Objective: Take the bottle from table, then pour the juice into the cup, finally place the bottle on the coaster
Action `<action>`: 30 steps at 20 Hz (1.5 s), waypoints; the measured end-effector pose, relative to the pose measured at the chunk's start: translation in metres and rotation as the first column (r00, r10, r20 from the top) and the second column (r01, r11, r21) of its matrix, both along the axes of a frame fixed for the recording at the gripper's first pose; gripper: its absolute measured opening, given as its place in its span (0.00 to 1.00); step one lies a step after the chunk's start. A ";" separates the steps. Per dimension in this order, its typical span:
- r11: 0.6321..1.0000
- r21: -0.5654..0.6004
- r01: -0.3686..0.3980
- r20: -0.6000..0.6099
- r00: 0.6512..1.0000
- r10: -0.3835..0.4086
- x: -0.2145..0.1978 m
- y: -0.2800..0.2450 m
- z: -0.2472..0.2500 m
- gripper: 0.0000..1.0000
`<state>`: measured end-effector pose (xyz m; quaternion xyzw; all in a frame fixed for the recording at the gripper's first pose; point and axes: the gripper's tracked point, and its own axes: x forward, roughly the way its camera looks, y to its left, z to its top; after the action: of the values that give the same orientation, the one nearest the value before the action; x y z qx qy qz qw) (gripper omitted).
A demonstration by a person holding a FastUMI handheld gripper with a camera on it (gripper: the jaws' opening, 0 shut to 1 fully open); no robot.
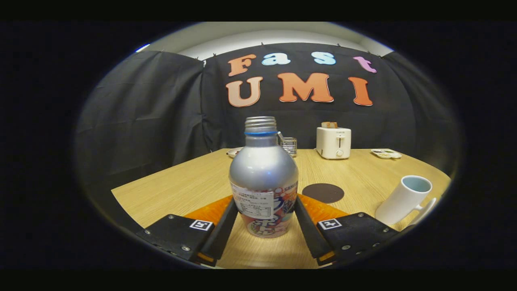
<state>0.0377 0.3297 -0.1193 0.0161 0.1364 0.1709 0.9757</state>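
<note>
One bottle (263, 178) stands upright on the wooden table (194, 182), set between the two fingers (221, 234) of the gripper (264, 218). It has a silver shoulder, a blue ring under a bare threaded neck with no cap on it, and a printed label around its lower half. What is inside cannot be seen through the metal. The jaws sit close along the bottle's label on both sides and appear to touch it, but whether they truly clench it I cannot tell.

Just beyond the right finger, a dark round coaster (323, 192) lies flat on the table, apart from the bottle. Further right, near the table's edge, stands a white cup (404, 200) with a pale blue inside and a handle toward the gripper; it looks tilted in this curved view, and the part of its inside that shows looks empty.

At the far side of the table, a white toaster (333, 142) holds something brown in its top slot. Right of it lies a small shallow tray (386, 153) with small bits in it, too small to name. Behind the bottle's neck, a wire rack (289, 145) peeks out, and left of the neck the rim of a small dish (234, 152) shows.
</note>
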 end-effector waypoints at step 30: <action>0.660 0.737 0.146 -0.195 0.981 0.002 0.000 -0.081 0.070 0.76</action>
<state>0.0377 0.2492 -0.0497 0.4355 0.1406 0.1707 0.8726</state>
